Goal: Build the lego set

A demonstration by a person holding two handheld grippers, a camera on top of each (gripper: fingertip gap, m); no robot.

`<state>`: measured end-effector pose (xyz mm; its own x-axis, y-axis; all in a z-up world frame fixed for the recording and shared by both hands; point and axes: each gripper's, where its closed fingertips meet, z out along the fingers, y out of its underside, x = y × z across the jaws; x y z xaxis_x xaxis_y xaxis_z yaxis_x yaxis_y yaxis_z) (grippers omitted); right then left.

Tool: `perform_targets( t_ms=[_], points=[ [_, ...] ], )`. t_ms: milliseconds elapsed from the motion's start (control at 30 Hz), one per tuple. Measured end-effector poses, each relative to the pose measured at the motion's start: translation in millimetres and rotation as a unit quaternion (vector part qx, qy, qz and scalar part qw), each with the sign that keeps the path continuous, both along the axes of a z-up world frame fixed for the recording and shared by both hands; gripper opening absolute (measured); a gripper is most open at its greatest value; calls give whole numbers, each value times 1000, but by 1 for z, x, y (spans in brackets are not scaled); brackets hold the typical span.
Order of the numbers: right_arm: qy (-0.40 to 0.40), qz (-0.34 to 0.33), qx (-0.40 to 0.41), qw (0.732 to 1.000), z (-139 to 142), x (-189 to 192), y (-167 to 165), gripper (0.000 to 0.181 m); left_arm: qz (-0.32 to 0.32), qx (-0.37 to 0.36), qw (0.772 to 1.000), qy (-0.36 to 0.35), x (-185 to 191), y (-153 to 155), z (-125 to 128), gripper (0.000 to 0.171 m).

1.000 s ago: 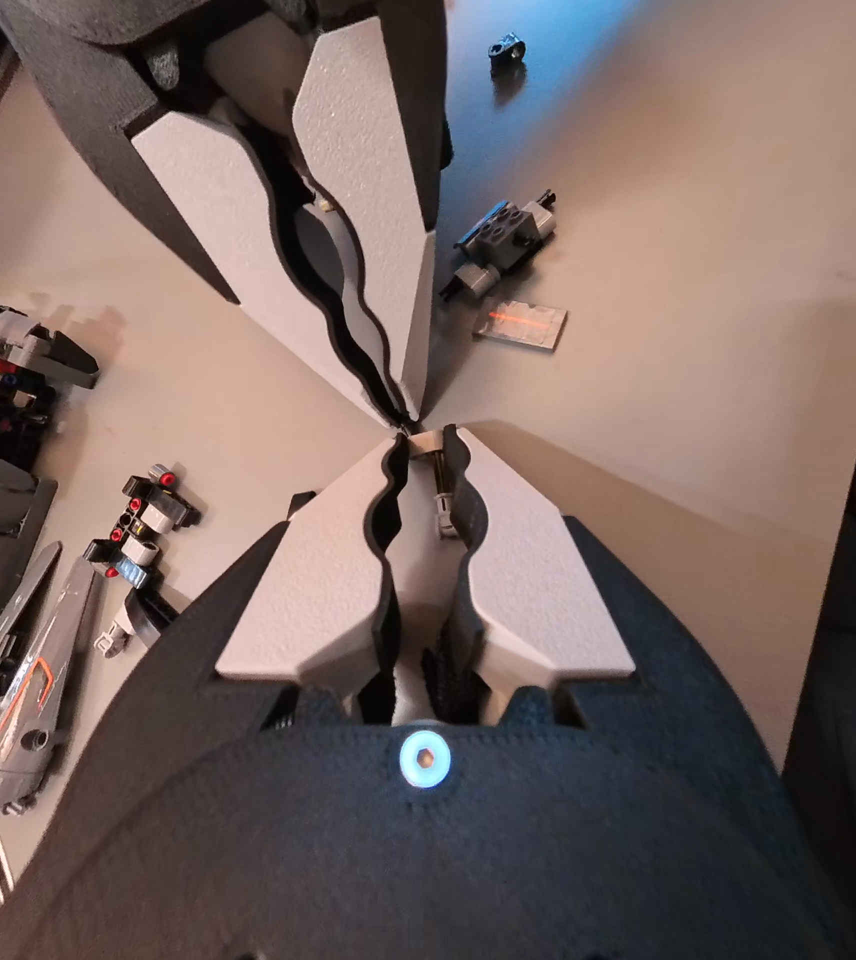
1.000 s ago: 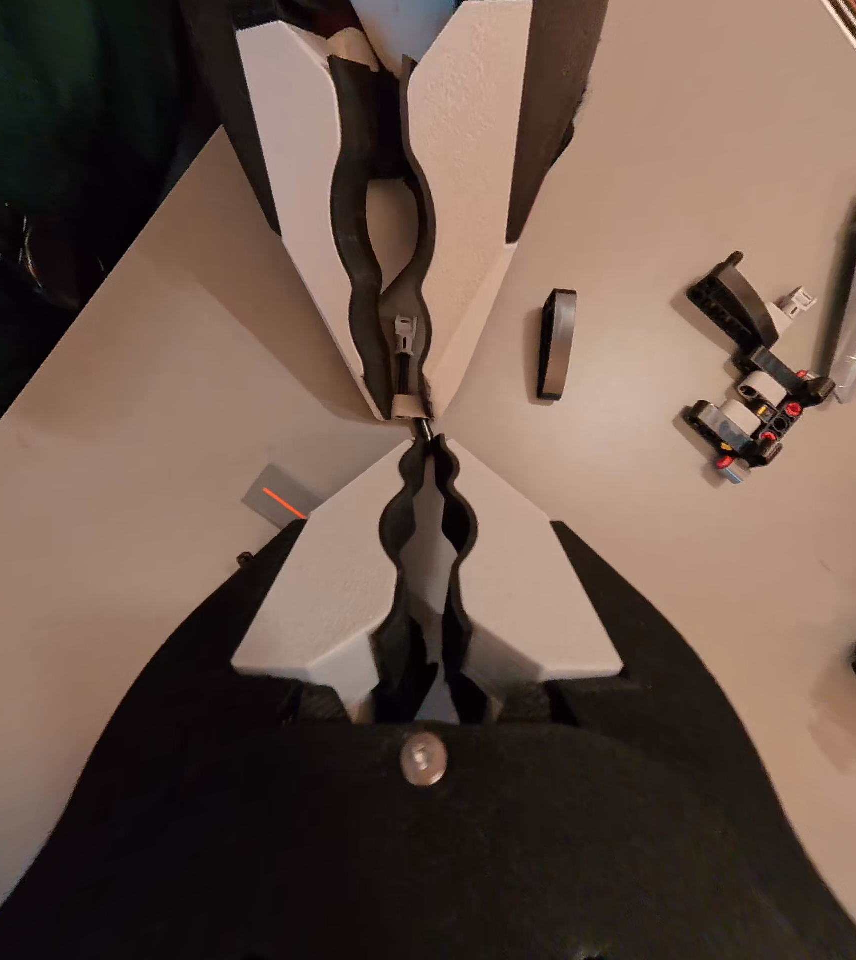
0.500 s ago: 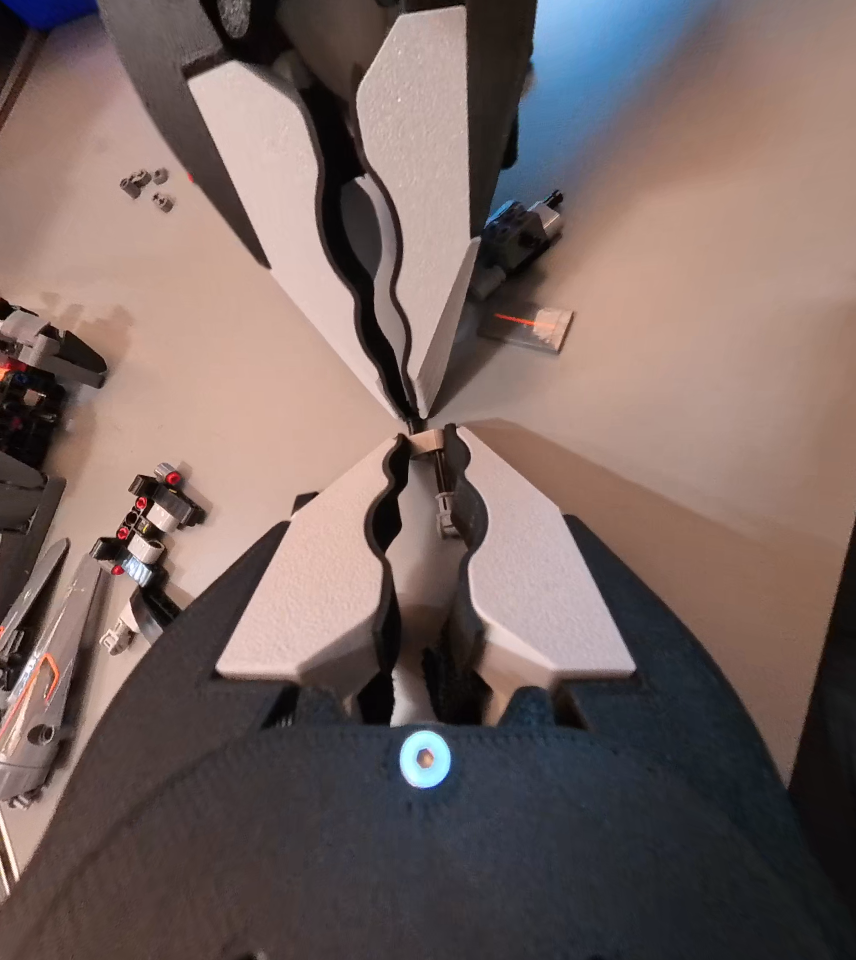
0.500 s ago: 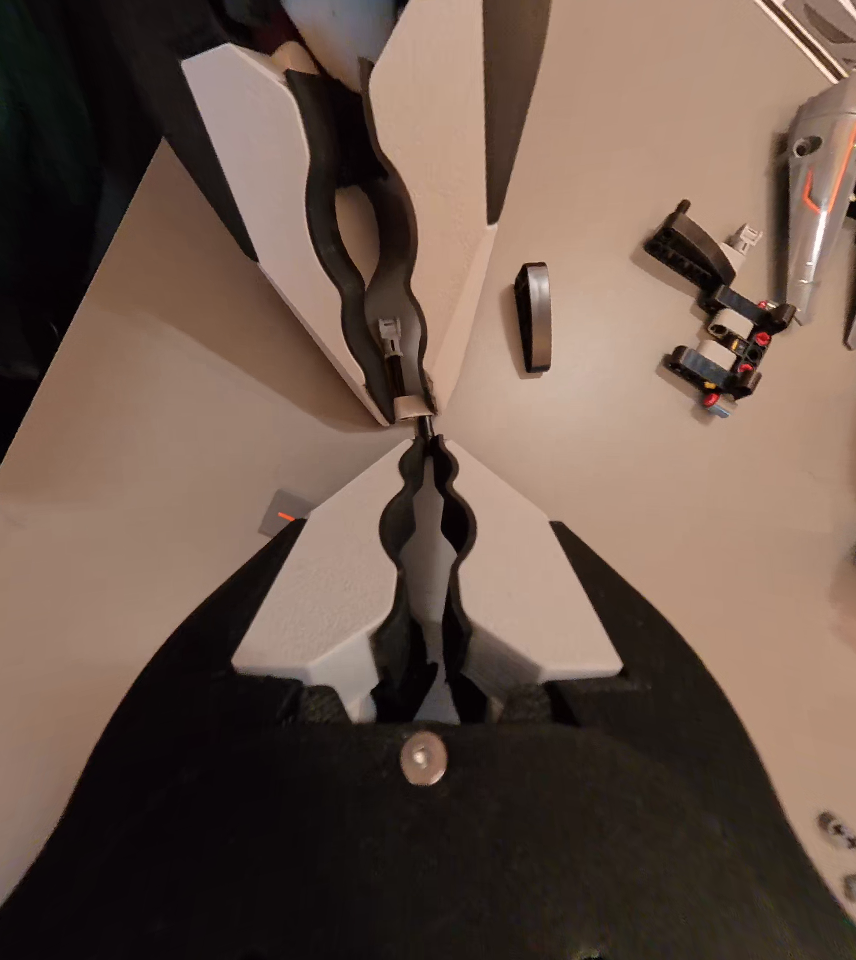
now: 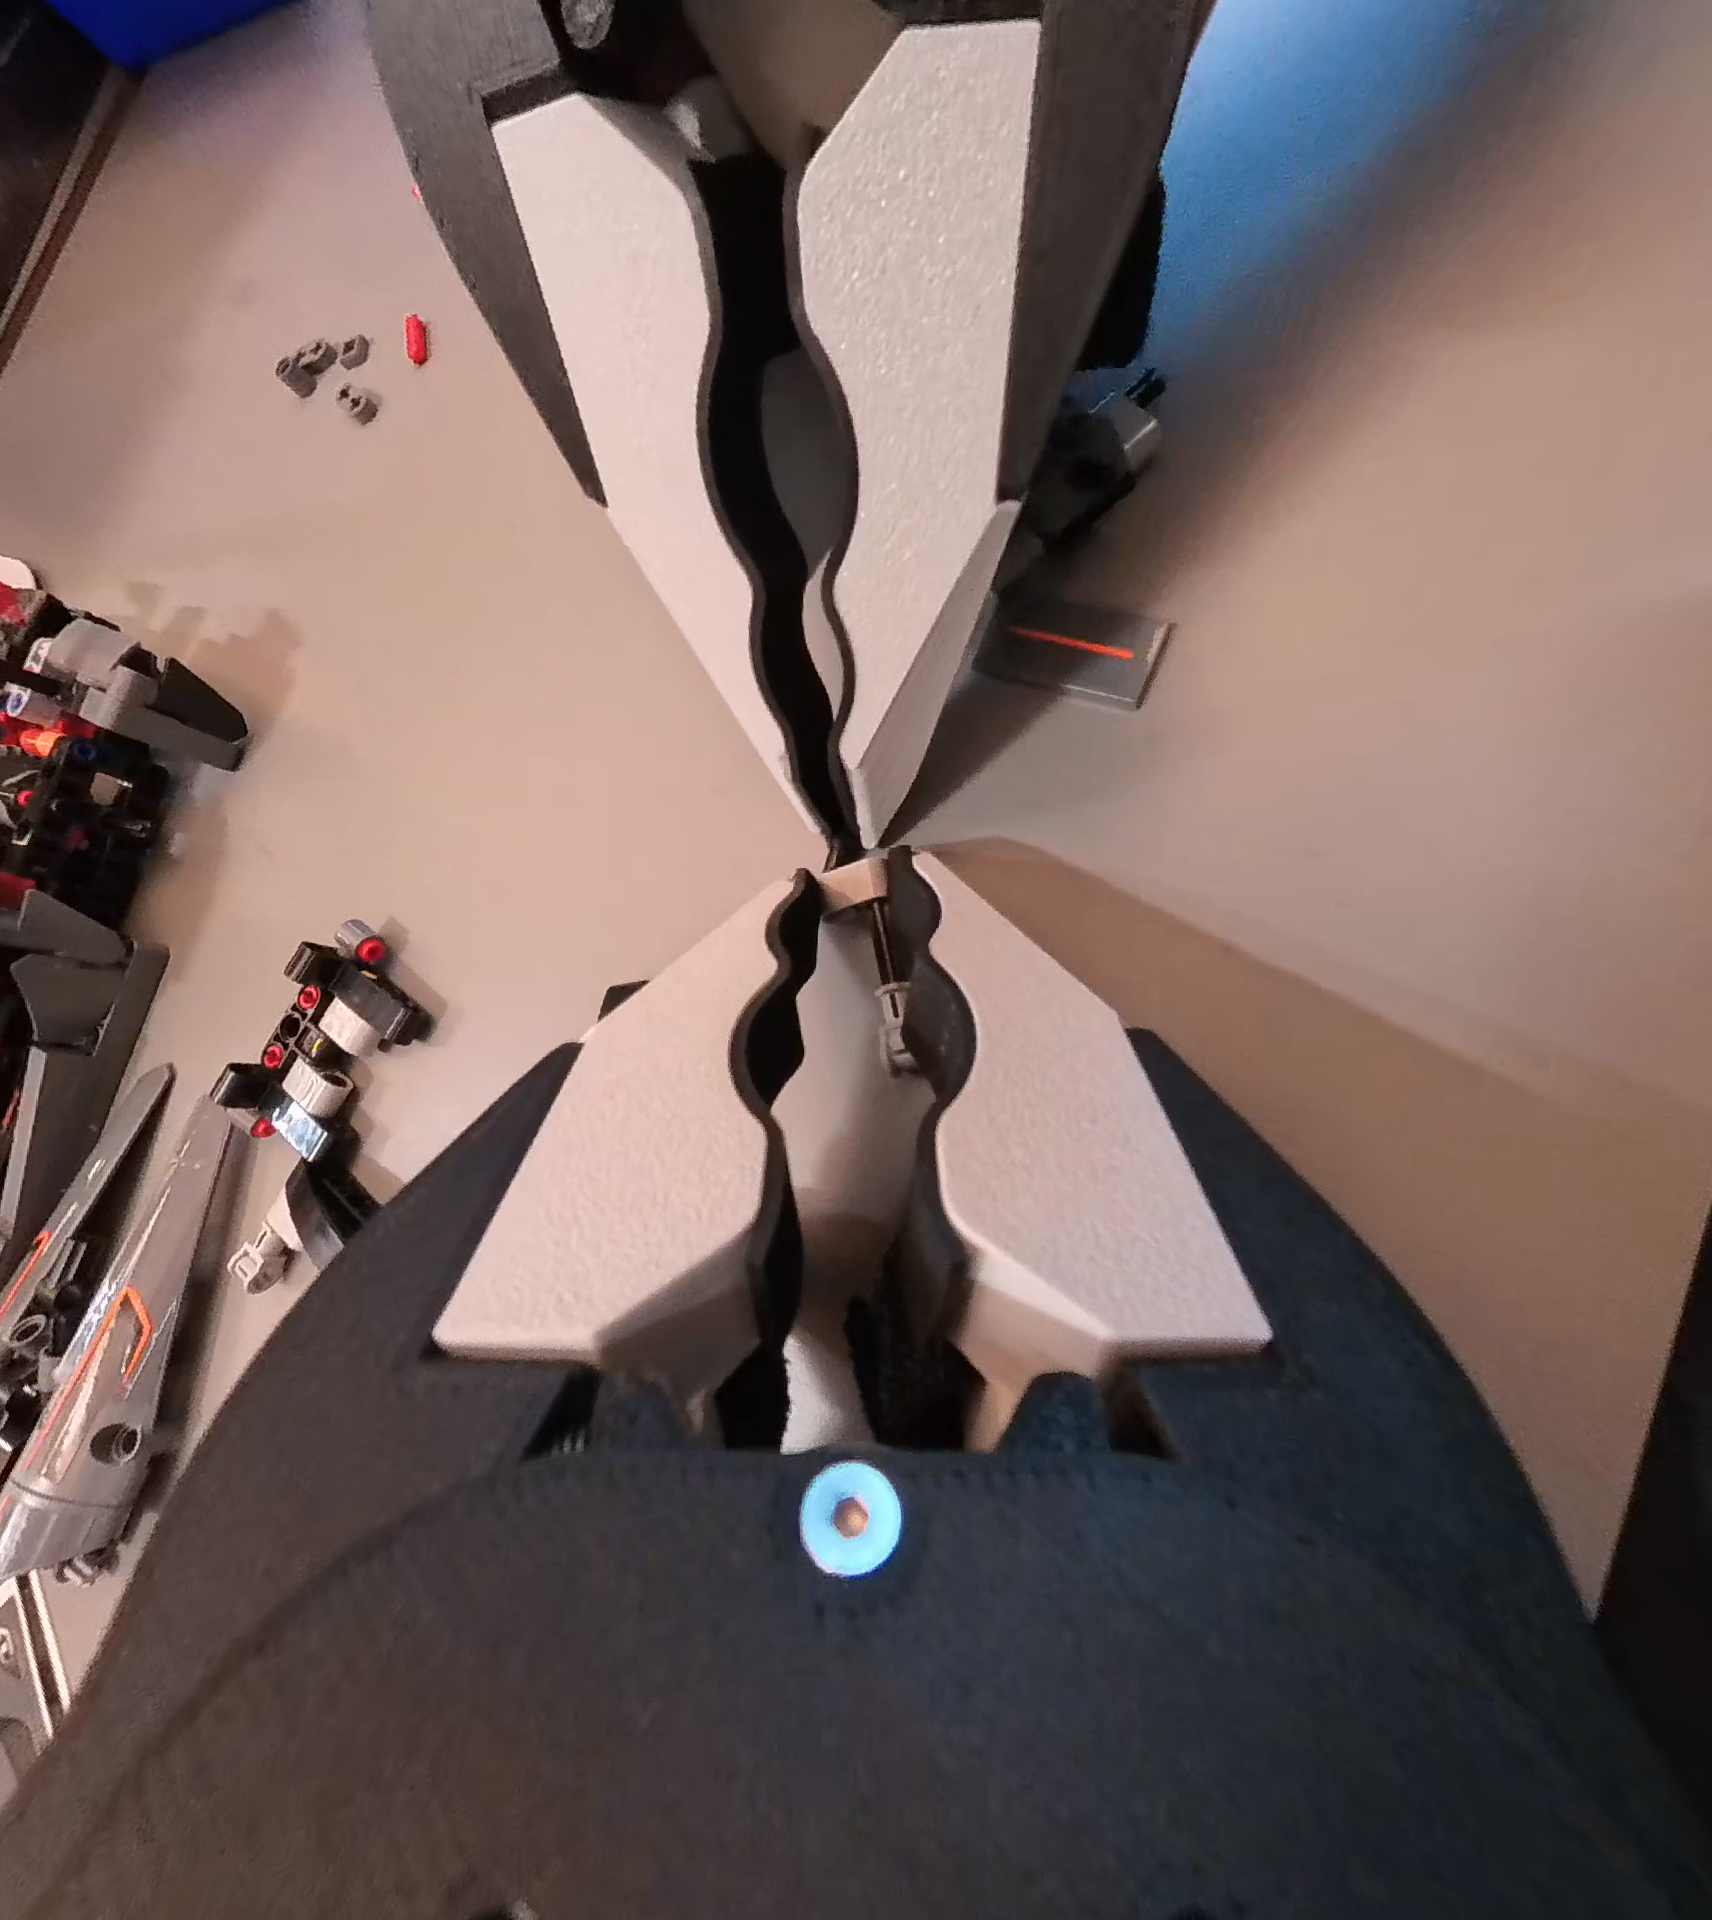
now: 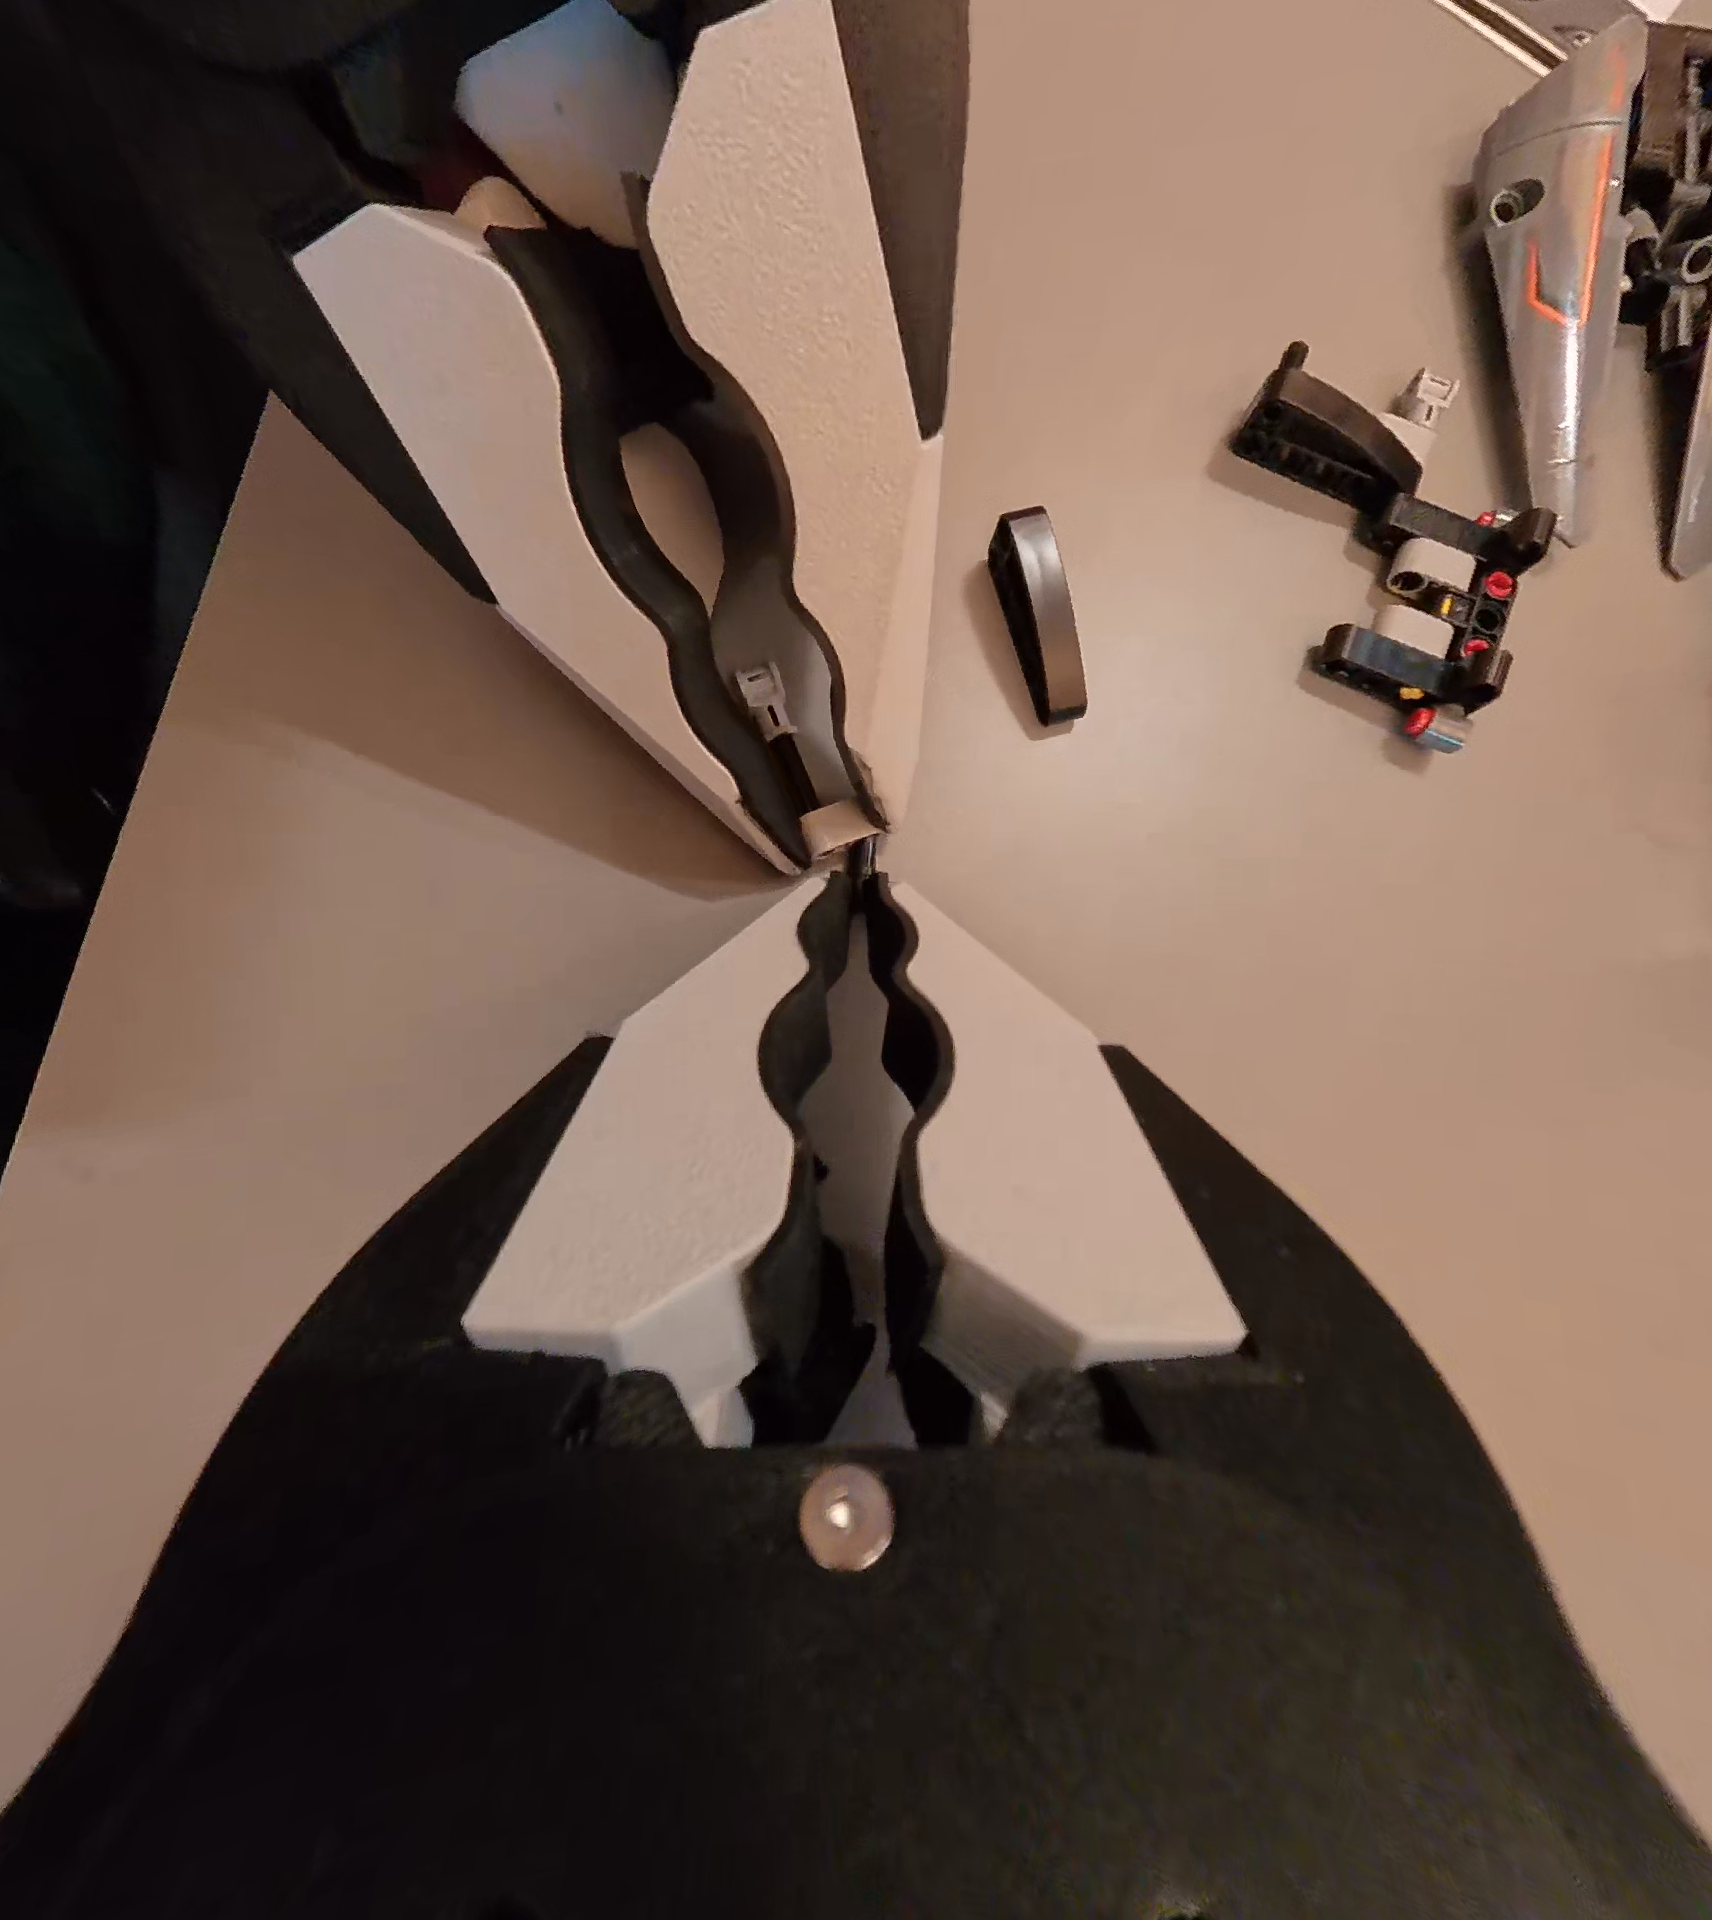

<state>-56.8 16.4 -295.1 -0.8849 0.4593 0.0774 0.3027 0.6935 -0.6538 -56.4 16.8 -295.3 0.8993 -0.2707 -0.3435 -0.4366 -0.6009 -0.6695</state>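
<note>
My left gripper [image 5: 857,878] is shut on a small part: a tan bush [image 5: 857,883] on a thin black axle [image 5: 881,951] with a grey connector end [image 5: 891,1029] lying between the pads. My right gripper [image 6: 857,888] meets it tip to tip above the table and is shut on the black axle's tip [image 6: 862,857]. In the right wrist view the left gripper [image 6: 831,826] comes in from the upper left, with the tan bush [image 6: 836,821] and the grey connector [image 6: 760,691] showing in it. In the left wrist view the right gripper [image 5: 836,821] comes down from the top.
On the beige table lie a grey tile with an orange line [image 5: 1075,655], a dark grey small assembly [image 5: 1091,457], small grey bits [image 5: 322,369], a red pin [image 5: 416,341], a black-and-grey subassembly [image 6: 1423,592], a black curved piece [image 6: 1039,613] and silver wing panels [image 6: 1558,260]. The table edge [image 5: 1662,1143] is close on the right. My two grippers' fingertips are within a few centimetres of each other. It is some 5 cm from my left tips to the black curved piece [image 6: 1039,613].
Both grippers stay shut, tip to tip on the axle part. They have swung together, so the right gripper now stands more upright in the left wrist view and hides part of the dark grey assembly.
</note>
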Motion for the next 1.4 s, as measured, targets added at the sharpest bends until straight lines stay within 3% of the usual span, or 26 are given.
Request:
perform_targets(
  t_ms=[533, 800, 1033, 1133, 1233, 1333, 1400],
  points=[
    [-8, 175, 16, 984, 0, 1, -1, 1, -7, -3, 1000, -4, 2, 0, -1, 12],
    [-13, 222, 34, 974, 0, 1, -4, 1, -19, -2, 1000, -1, 5, 1, -1, 12],
    [-35, 198, 22, 979, 0, 2, -3, 1, -19, -2, 1000, -10, 5, 2, 0, 13],
    [-28, 158, 15, 987, 6, -4, 2, 14, -17, -2, 1000, -23, 5, 3, 0, 13],
    [-19, 128, 6, 992, 14, -7, 7, 13, -13, 0, 999, -29, 4, 4, 2, 13],
    [-28, 123, 13, 992, 9, -2, 6, 7, -3, 8, 1000, -26, -1, 2, 5, 23],
    [-32, 110, 28, 993, 2, -4, 6, 2, 1, 5, 999, -35, -2, -3, 4, 21]
  ],
)
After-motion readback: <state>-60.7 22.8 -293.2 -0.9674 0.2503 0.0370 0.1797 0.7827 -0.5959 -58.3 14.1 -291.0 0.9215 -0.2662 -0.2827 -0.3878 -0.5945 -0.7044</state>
